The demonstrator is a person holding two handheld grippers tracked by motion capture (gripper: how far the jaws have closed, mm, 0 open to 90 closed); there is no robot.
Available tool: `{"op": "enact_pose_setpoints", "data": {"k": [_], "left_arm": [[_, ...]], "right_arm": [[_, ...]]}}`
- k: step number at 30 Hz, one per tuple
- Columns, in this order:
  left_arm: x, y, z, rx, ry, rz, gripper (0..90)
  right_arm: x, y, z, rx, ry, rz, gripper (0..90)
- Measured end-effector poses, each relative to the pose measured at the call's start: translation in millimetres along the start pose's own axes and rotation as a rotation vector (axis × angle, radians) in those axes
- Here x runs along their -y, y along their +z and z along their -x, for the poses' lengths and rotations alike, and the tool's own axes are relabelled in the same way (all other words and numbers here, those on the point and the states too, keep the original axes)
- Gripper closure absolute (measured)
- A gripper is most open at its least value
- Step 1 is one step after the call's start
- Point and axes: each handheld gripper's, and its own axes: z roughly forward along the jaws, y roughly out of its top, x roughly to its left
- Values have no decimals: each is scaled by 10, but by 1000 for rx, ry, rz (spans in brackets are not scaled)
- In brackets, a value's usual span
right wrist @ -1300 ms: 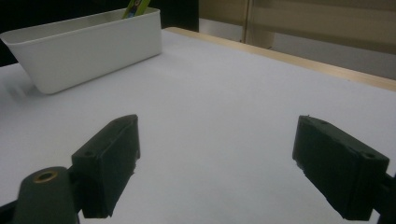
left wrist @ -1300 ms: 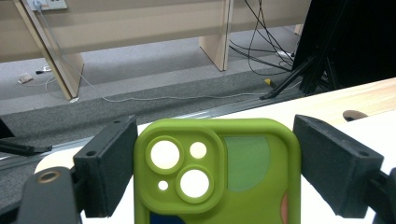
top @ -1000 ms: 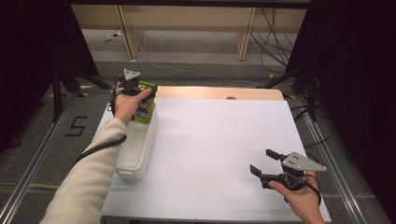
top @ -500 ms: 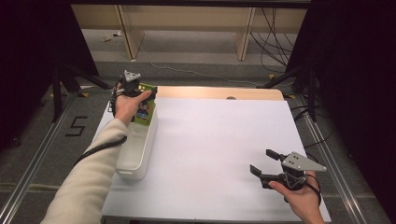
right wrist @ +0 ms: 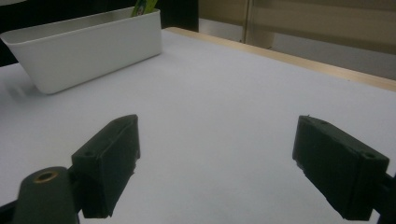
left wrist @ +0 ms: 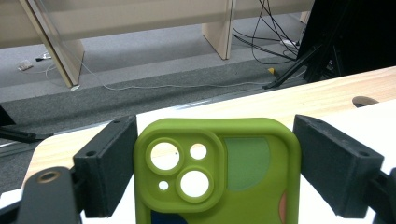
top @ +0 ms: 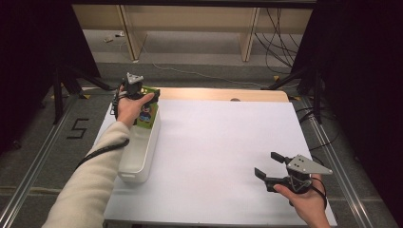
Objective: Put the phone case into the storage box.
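Note:
A green phone case (left wrist: 247, 163) with camera holes and a coloured picture stands upright between the two black jaws of my left gripper (left wrist: 217, 163), and both pads press on its sides. From above, that left gripper (top: 142, 100) holds the case (top: 148, 114) at the far end of a long white bin (top: 138, 159), with the lower part of the case inside the bin. My right gripper (top: 269, 164) hovers low over the white table top near the front right, its jaws wide apart with nothing between them (right wrist: 217, 158). The green tip of the case (right wrist: 144, 7) shows above the bin (right wrist: 93, 46).
A white sheet (top: 223, 142) covers the table, with a wooden strip (top: 218, 94) along its far edge. Beyond the table lie cables and a grey floor, with black stands at both sides. A sleeved forearm (top: 95, 180) reaches along the bin's left side.

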Motion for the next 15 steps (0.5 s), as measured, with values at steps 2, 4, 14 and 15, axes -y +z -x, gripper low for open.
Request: {"op": "enact_pose_setpoints", "data": {"k": [2, 4, 14, 15], "left_arm": [[5, 2, 1, 0, 0, -2, 163], [9, 5, 0, 2, 2, -4, 164], [25, 16, 0, 3, 3, -12, 164], [26, 17, 0, 3, 3, -13, 163]], "right_arm": [[0, 0, 0, 0, -1, 1, 161], [0, 0, -1, 0, 0, 0, 161], [-1, 0, 0, 0, -1, 0, 161], [-1, 0, -1, 0, -1, 0, 161]]}}
